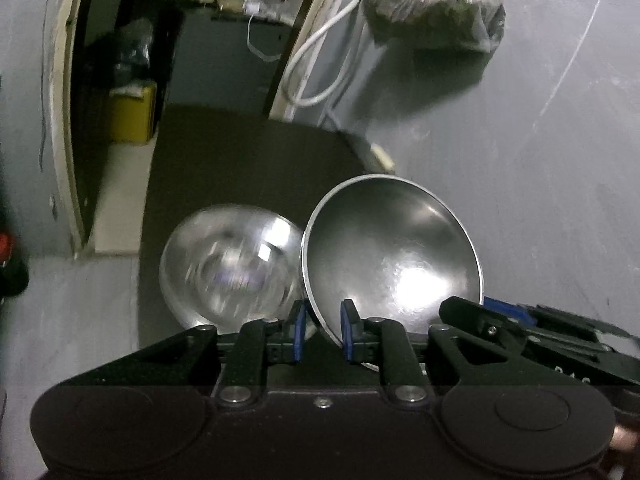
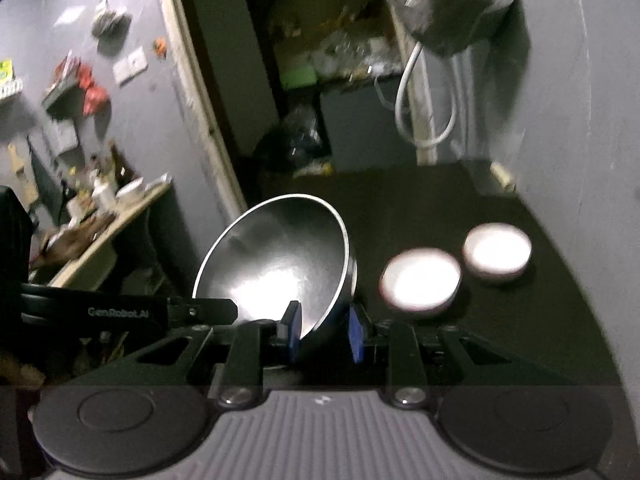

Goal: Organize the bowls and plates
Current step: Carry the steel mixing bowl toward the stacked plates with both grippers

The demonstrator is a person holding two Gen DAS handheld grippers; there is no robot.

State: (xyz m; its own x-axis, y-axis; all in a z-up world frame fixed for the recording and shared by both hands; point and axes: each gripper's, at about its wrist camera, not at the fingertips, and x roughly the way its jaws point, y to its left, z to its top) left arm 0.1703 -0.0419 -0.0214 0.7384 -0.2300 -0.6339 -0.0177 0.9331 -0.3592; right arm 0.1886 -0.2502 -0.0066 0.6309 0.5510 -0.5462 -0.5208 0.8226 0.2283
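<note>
I hold a steel bowl (image 1: 392,256) tilted above the dark table (image 1: 240,168), its hollow side facing the camera. My left gripper (image 1: 323,332) is shut on the bowl's lower left rim, the thin wall crossing between the blue pads. In the right wrist view the steel bowl (image 2: 280,260) sits in my right gripper (image 2: 325,334), which is shut on its bottom edge. A finger (image 1: 472,312) of the right gripper reaches the bowl's right side; a finger (image 2: 200,312) of the left one meets its left rim. A shiny bowl (image 1: 228,268), blurred, rests on the table at the left. Two small white bowls (image 2: 420,280) (image 2: 498,252) stand at the right.
A grey wall (image 1: 520,160) closes the table's right side. On it hang a plastic-wrapped bundle (image 1: 436,4) and a looped white cable (image 1: 316,64). Behind the table a doorway opens onto a yellow box (image 1: 132,112). A cluttered desk (image 2: 100,208) stands far left.
</note>
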